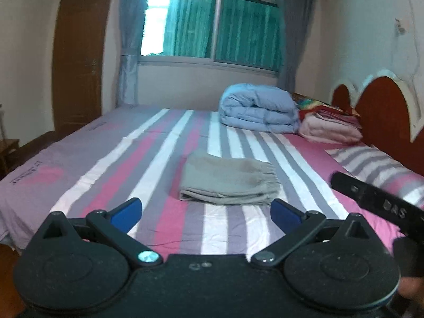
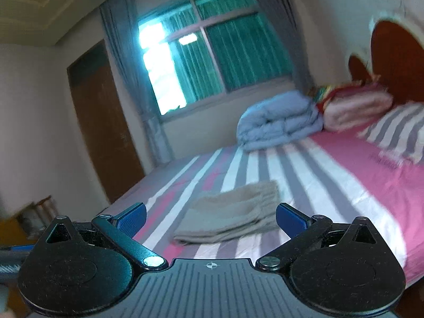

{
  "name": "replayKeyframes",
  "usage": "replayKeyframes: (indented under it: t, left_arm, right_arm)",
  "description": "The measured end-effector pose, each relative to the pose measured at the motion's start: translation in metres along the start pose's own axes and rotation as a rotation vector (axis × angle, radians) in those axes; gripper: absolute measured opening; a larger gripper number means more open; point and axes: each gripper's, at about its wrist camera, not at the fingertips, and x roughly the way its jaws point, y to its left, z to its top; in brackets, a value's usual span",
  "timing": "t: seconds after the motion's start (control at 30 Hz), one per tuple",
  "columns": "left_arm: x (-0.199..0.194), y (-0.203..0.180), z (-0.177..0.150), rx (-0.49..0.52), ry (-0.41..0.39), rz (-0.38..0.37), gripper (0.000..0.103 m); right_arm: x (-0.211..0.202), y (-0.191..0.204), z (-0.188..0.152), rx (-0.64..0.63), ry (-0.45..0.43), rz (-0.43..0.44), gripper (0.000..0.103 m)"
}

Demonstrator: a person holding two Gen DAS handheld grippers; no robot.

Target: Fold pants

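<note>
The grey-beige pants (image 1: 229,180) lie folded into a small flat stack on the striped bed sheet (image 1: 148,159), waistband to the right. They also show in the right wrist view (image 2: 233,214). My left gripper (image 1: 206,212) is open and empty, held above the near edge of the bed, just short of the pants. My right gripper (image 2: 212,221) is open and empty, held back from the pants and tilted. Part of the right gripper's body shows in the left wrist view (image 1: 379,204) at the right.
A folded blue quilt (image 1: 259,108) and a pink folded blanket (image 1: 328,129) lie at the far end of the bed by the red headboard (image 1: 381,106). A striped pillow (image 1: 371,164) lies at the right. A window (image 1: 217,23) and a wooden door (image 1: 79,61) stand behind.
</note>
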Motion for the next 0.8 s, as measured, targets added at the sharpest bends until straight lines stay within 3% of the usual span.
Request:
replayKeyframes:
  t: [0.1,0.27,0.8]
  left_arm:
    - [0.009,-0.002,0.003,0.046,0.005,0.059,0.097]
    - [0.015,-0.012,0.002,0.093,-0.011,0.086,0.097]
    - [0.02,-0.021,-0.012,0.13,0.035,0.056,0.097]
  right_arm:
    - [-0.005,0.011,-0.004,-0.059,-0.021,-0.058,0.103]
    - [0.001,0.025,-0.009,-0.146,-0.014,-0.131,0.103]
    - [0.005,0.019,-0.011,-0.144,-0.022,-0.133,0.103]
